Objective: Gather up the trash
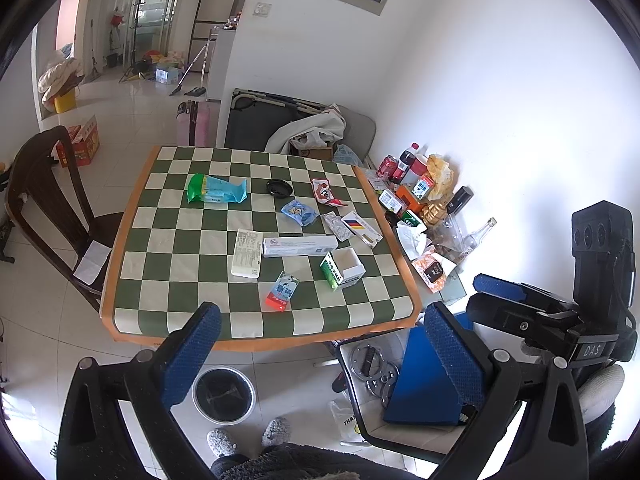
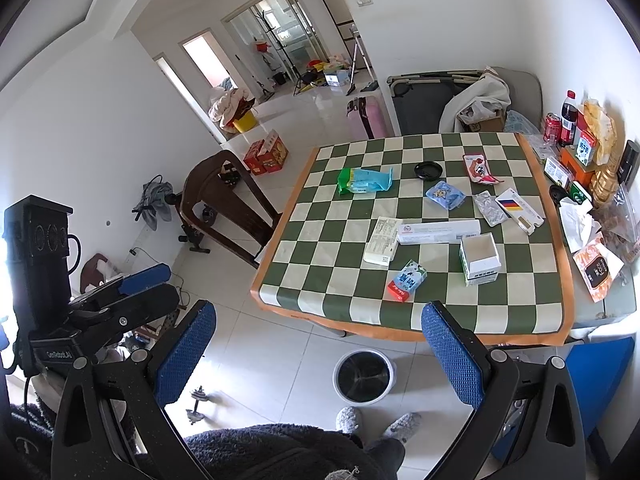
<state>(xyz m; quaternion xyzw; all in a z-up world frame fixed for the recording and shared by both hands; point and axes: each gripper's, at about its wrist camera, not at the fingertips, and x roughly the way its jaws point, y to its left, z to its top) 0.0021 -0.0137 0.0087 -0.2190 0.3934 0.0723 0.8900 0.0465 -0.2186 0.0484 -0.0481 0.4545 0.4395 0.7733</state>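
The left gripper [image 1: 320,344] hangs over the near edge of the table [image 1: 132,240], its blue pads wide apart and holding nothing. The right gripper [image 2: 316,344] is likewise spread wide and empty, above the floor just short of the table's near edge. Each gripper shows in the other's camera: the right one at 3 o'clock in the left view, the left one at 9 o'clock in the right view; whether those far jaws grip anything is hard to read from there.

Trash lies scattered on the checked cloth. At 12 o'clock from the left gripper is a red-and-blue carton [image 1: 282,291], with an open green box [image 1: 342,269] at 1 o'clock just beside it. Farther up sit a long white box [image 1: 300,246] and a white sheet [image 1: 246,253] touching its left end. A green-blue bag [image 1: 216,189] lies at 11 o'clock, well apart from the rest. A black lid [image 1: 279,188], a blue packet [image 1: 300,211], a red wrapper [image 1: 325,193], a foil blister [image 1: 337,226] and a striped box [image 1: 361,228] crowd the far right.

The bin [image 1: 224,395], black-lined and round, stands on the floor below the table's near edge, at 7 o'clock from the left gripper. More bottles and packets pile against the wall at 2 o'clock.
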